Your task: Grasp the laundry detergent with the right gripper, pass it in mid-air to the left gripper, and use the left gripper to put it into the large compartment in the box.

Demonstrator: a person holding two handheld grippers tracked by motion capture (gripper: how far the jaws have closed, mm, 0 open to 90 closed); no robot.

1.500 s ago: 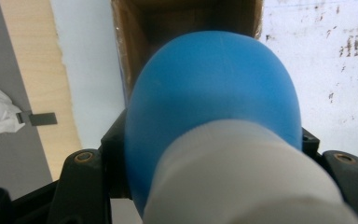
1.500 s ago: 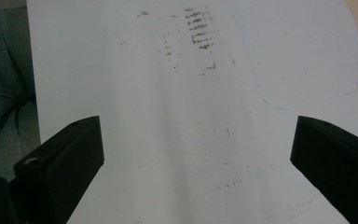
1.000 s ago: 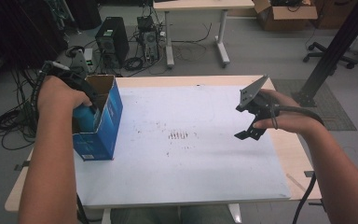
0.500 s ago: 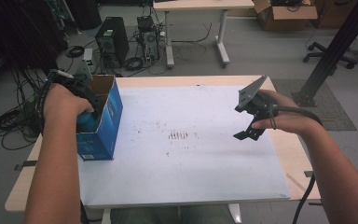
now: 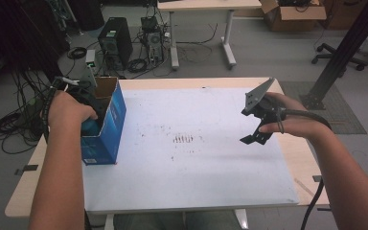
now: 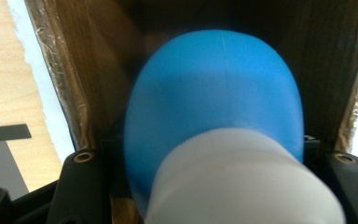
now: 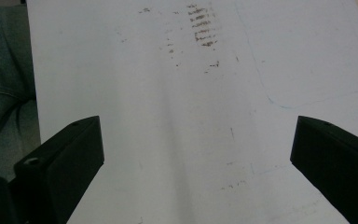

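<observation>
Soft even light, close-up blurred

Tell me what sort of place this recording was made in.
Probably a lab or workshop: a desktop computer tower and tangled cables sit on the floor, with an office chair and a cardboard box behind the table.

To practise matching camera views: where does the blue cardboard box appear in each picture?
High view: blue cardboard box at the table's left edge.
Left gripper view: its brown inner walls surround a blue bottle.
Right gripper view: not in it.
Shared landmark: white mat.
</observation>
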